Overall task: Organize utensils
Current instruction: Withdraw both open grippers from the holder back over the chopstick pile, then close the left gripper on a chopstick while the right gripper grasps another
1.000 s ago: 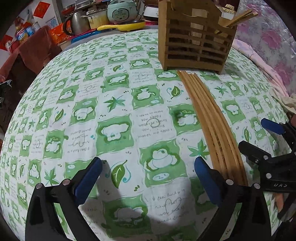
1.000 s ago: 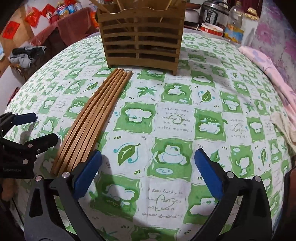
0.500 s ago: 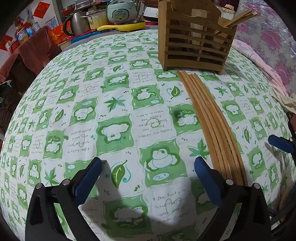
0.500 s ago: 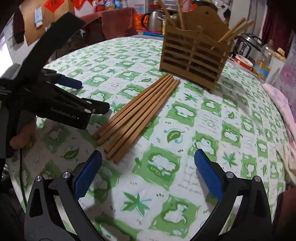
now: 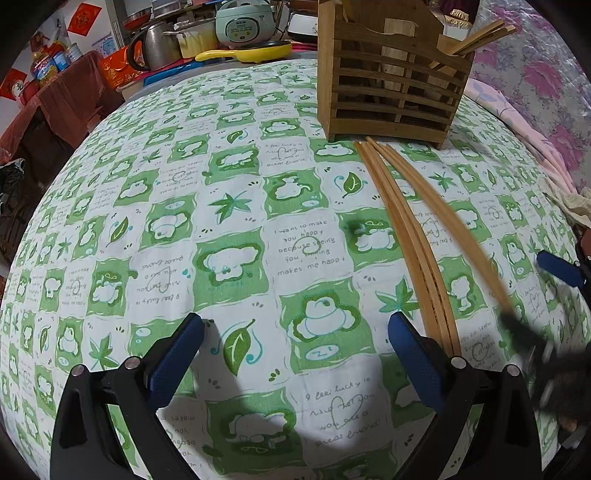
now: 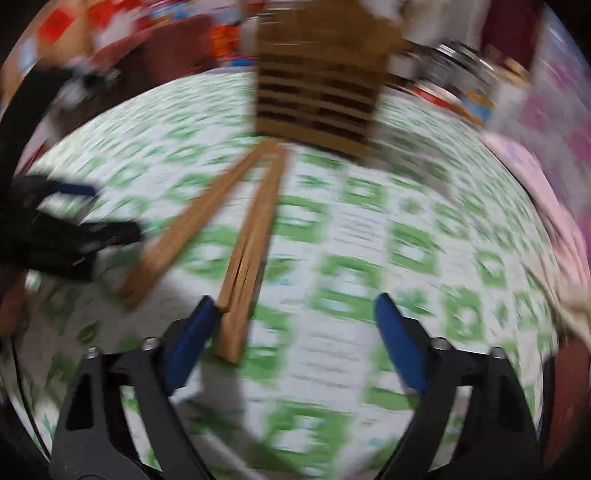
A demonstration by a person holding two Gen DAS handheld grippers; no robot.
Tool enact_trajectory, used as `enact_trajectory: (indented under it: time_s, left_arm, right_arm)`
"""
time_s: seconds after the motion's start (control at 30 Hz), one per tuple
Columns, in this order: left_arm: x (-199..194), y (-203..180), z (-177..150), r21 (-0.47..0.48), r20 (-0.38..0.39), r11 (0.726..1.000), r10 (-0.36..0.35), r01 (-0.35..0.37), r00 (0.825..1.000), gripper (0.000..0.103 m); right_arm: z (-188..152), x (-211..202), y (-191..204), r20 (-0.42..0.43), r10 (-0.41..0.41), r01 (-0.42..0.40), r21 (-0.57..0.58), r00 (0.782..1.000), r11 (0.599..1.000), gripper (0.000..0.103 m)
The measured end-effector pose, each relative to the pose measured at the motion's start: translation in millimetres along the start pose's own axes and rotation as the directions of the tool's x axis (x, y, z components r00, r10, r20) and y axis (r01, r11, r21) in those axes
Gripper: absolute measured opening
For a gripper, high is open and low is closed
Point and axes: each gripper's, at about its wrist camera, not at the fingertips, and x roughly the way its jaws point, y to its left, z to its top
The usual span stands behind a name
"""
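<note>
Two groups of wooden chopsticks (image 5: 417, 254) lay on the green-and-white tablecloth (image 5: 229, 229), fanning toward us from the foot of the one slatted wooden holder (image 5: 391, 81). We could separate about three sticks in the left bundle of the left wrist view; the other group (image 5: 458, 229) was blurred, so we could not count it. More chopsticks leaned out of the holder's right-hand compartment, their number unclear.

Our left gripper (image 5: 295, 350) hung with its blue pads wide apart over bare cloth, nothing between them, the nearer bundle just beside its right finger. Our right gripper (image 6: 291, 332) was closing, still broadly spread; the end of one bundle (image 6: 251, 243) lay between the pads, close against the left pad (image 6: 192, 339). Motion blur kept us from telling whether it touched, and the right pad stood well clear. The second group (image 6: 192, 218) lay further left in that view, near the other gripper's dark arm.

Left of the sticks the cloth lay open to the table's curved edge; behind the holder stood a kettle (image 5: 155, 46), a rice cooker (image 5: 243, 20) and a yellow pan (image 5: 255, 51).
</note>
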Motion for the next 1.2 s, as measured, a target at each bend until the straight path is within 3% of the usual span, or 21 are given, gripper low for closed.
enact_trajectory:
  time_s: [0.2, 0.5, 0.63, 0.8, 0.87, 0.97, 1.1, 1.2]
  left_arm:
    - [-5, 4, 0, -0.018, 0.006, 0.998, -0.052, 0.052, 0.999, 0.098]
    - [-14, -15, -2, 0.056, 0.021, 0.983, -0.178, 0.177, 0.984, 0.098]
    - [-9, -26, -3, 0.092, -0.002, 0.983, -0.161, 0.161, 0.987, 0.098]
    - [-2, -10, 3, 0.015, 0.000, 0.996, -0.083, 0.083, 0.997, 0.098]
    - [-4, 13, 7, -0.084, 0.012, 0.990, -0.110, 0.110, 0.994, 0.097]
    - [-8, 30, 8, -0.152, 0.027, 0.978, -0.143, 0.146, 0.989, 0.097]
    - [-12, 9, 6, -0.061, 0.025, 0.978, -0.197, 0.198, 0.980, 0.097]
    - [-11, -13, 2, 0.034, 0.007, 0.981, -0.193, 0.193, 0.981, 0.097]
  right_arm:
    - [-4, -15, -34, 0.074, 0.051, -0.062, 0.151, 0.996, 0.987, 0.073]
    - [-3, -4, -61, 0.049, 0.127, -0.136, 0.294, 0.991, 0.946, 0.074]
    - [-3, -3, -60, 0.047, 0.130, -0.138, 0.296, 0.990, 0.945, 0.075]
    - [-4, -3, -60, 0.047, 0.131, -0.139, 0.301, 0.990, 0.944, 0.076]
    - [-4, -3, -61, 0.048, 0.132, -0.141, 0.306, 0.990, 0.942, 0.076]
    - [-4, -4, -62, 0.052, 0.136, -0.145, 0.307, 0.989, 0.940, 0.076]
    - [-4, -4, -62, 0.053, 0.138, -0.147, 0.306, 0.989, 0.941, 0.076]
    - [-4, -4, -62, 0.053, 0.137, -0.147, 0.306, 0.989, 0.941, 0.076]
